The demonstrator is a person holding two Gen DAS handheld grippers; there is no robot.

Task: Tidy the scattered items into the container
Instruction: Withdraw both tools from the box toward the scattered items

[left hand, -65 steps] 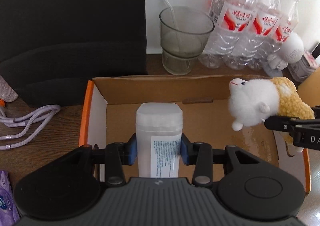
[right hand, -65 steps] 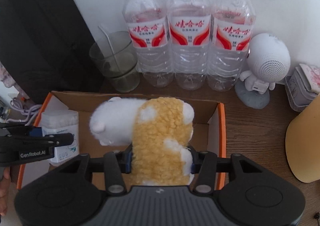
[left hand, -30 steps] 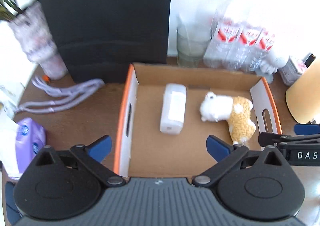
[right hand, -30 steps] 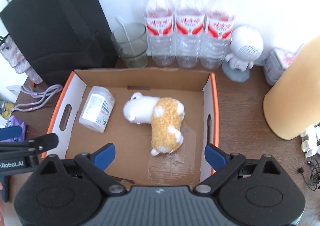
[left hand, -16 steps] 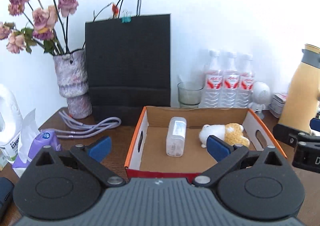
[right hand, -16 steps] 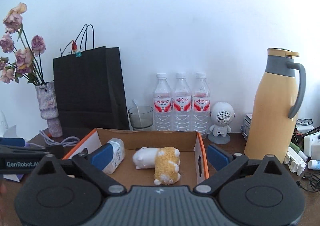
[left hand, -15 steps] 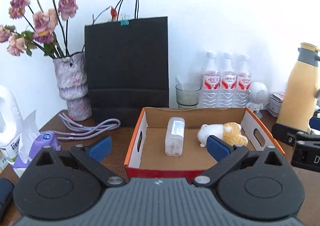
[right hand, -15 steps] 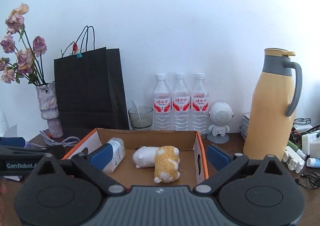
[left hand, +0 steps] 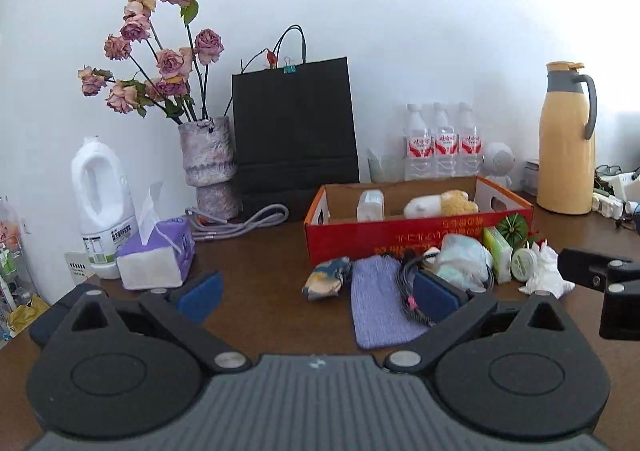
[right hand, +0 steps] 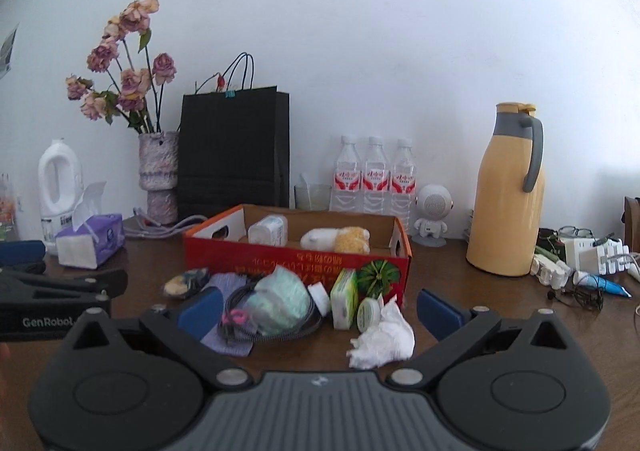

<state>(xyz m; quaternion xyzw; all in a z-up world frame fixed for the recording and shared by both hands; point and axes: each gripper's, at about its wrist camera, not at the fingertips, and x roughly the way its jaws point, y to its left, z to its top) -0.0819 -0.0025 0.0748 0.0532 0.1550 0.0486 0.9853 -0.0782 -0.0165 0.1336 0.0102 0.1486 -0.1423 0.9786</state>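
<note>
A red cardboard box holds a white bottle and a white-and-yellow plush toy. Scattered items lie in front of it: a purple cloth, a black cable, a pale plastic packet, a green-yellow pack, a small round tin, crumpled white tissue and a patterned pouch. My left gripper and right gripper are both open and empty, held back from the pile.
A black paper bag, a vase of dried roses, three water bottles and a glass stand behind the box. A yellow thermos stands right. A tissue pack and white jug stand left.
Both grippers let go of the bottle and the plush toy inside the box, opened, and pulled back and lower. The scattered pile in front of the box came into view.
</note>
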